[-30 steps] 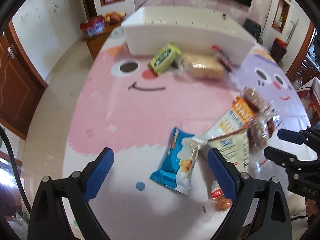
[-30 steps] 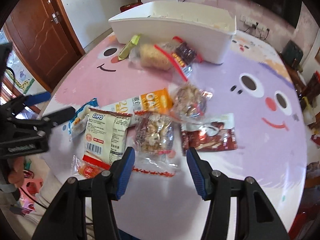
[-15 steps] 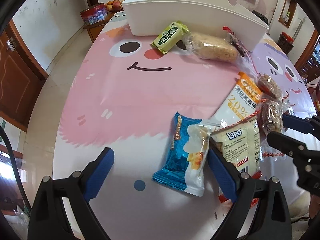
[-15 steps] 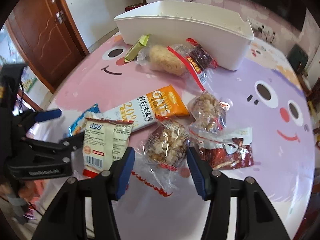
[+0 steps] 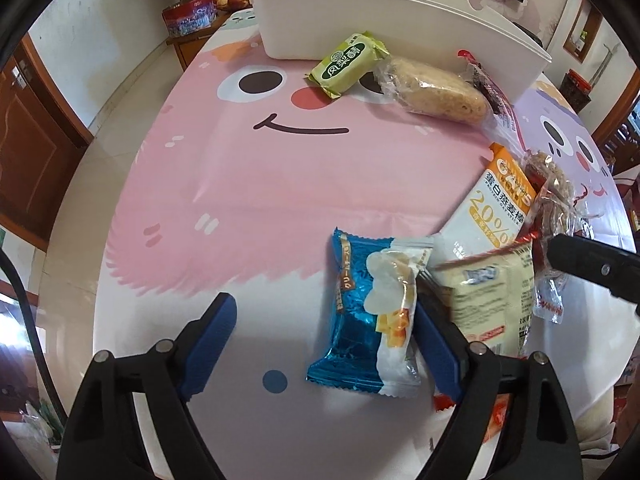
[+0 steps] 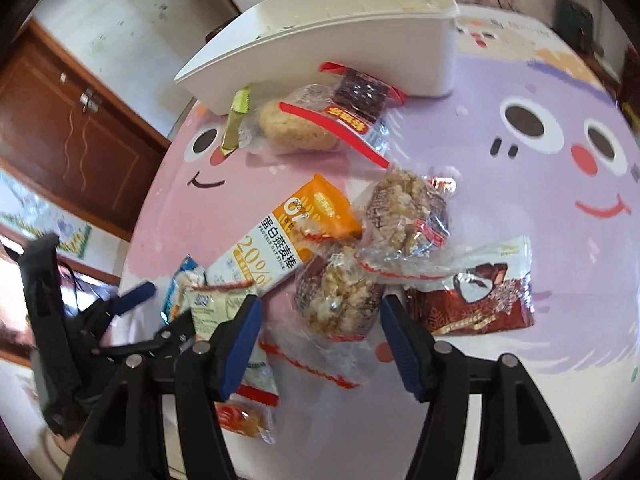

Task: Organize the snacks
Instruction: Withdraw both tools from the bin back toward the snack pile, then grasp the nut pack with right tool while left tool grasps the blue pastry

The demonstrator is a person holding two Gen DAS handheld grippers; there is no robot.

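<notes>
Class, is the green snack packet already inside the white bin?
No, the green snack packet lies on the table, against the white bin's outer wall.

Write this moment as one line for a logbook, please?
left gripper: closing around blue snack packet, not gripping | right gripper: opening over clear nut-cluster bag | white bin: behind, no snacks seen inside

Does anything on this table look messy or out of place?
Yes: the snacks lie scattered and overlapping outside the white bin. The orange oat bar is partly under the clear-wrapped nut cluster, and the green packet leans against the bin. Nothing looks spilled or torn.
</notes>
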